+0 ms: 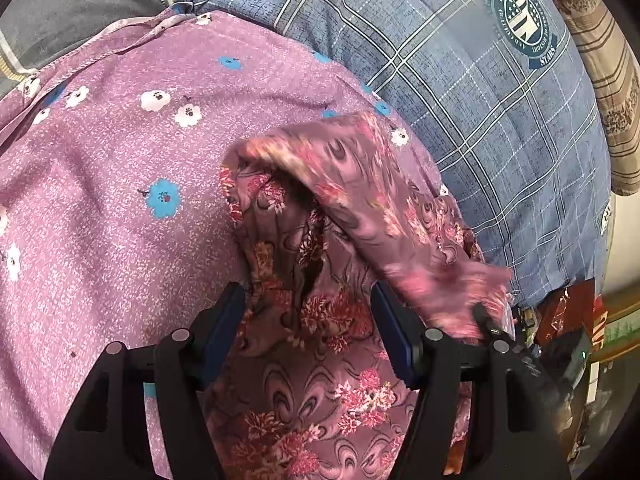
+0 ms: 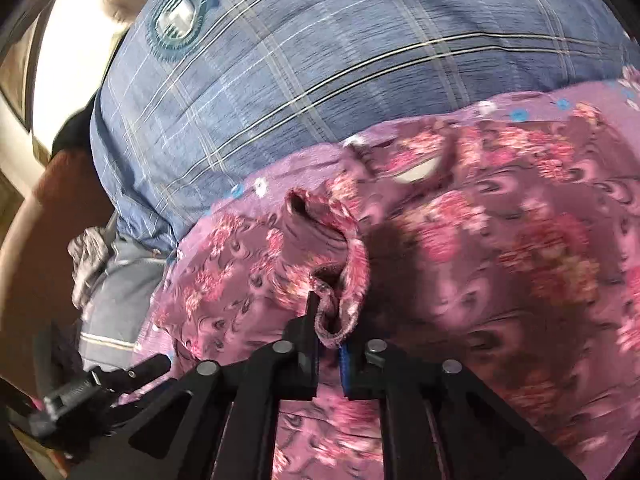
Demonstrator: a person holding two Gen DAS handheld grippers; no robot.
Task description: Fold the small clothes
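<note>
Pinching a bunched edge of the mauve rose-patterned cloth garment (image 2: pixel 460 240) in our right gripper (image 2: pixel 329 344), our left gripper (image 1: pixel 308 308) spread wide over it, garment lying on the lilac flowered sheet (image 1: pixel 100 152), blue plaid pillow (image 1: pixel 460 100) behind the sheet.

The garment (image 1: pixel 320 352) is mauve with pink flowers; the sheet (image 1: pixel 100 208) lilac with white and blue flowers; the pillow (image 1: pixel 480 120) blue plaid.

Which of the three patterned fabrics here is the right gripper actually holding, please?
The maroon garment with pink flowers; the right gripper pinches its hem, unlike the lilac sheet or blue plaid pillow.
</note>
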